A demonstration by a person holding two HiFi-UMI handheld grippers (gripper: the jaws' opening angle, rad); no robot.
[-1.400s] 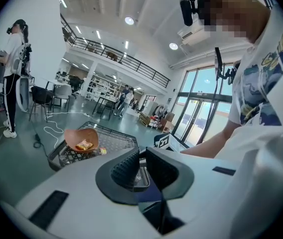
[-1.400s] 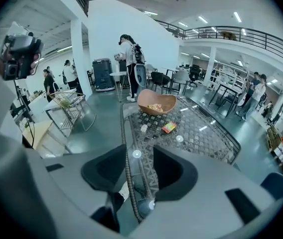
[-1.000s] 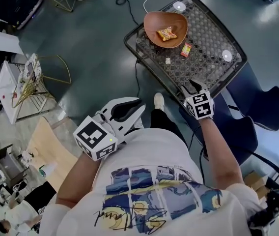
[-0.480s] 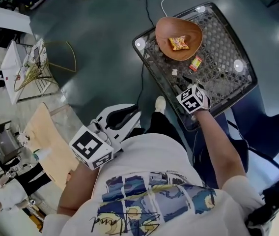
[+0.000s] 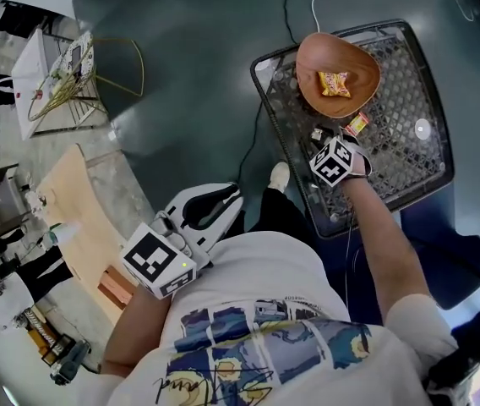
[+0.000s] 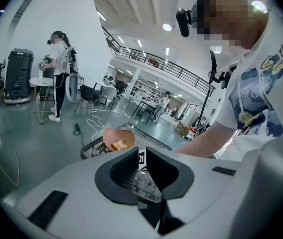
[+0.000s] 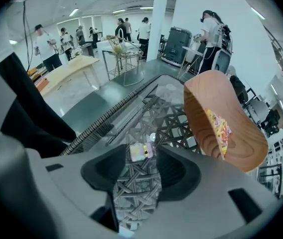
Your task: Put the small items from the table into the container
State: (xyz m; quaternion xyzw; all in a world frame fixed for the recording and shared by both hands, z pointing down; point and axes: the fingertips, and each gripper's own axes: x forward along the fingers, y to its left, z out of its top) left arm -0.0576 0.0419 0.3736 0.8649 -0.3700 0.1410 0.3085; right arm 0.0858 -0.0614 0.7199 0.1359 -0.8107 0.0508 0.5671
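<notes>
The person is standing over the lattice-topped table (image 5: 405,172), where the wooden bowl (image 5: 314,57) is already holding one snack packet (image 5: 334,83). The left gripper (image 6: 142,156) is waiting off the table, its jaws slightly parted on nothing. The right gripper (image 7: 142,160) is pointing steeply down with its jaws apart, not yet pressing. The small foil-wrapped sweet (image 7: 140,151) is lying on the weave between their tips. To grip well, the jaws should probably sink until the sweet is sitting deeper between the pads, then close squarely so it is not squirting out. A red sweet (image 5: 357,125) is waiting just beside the bowl.
</notes>
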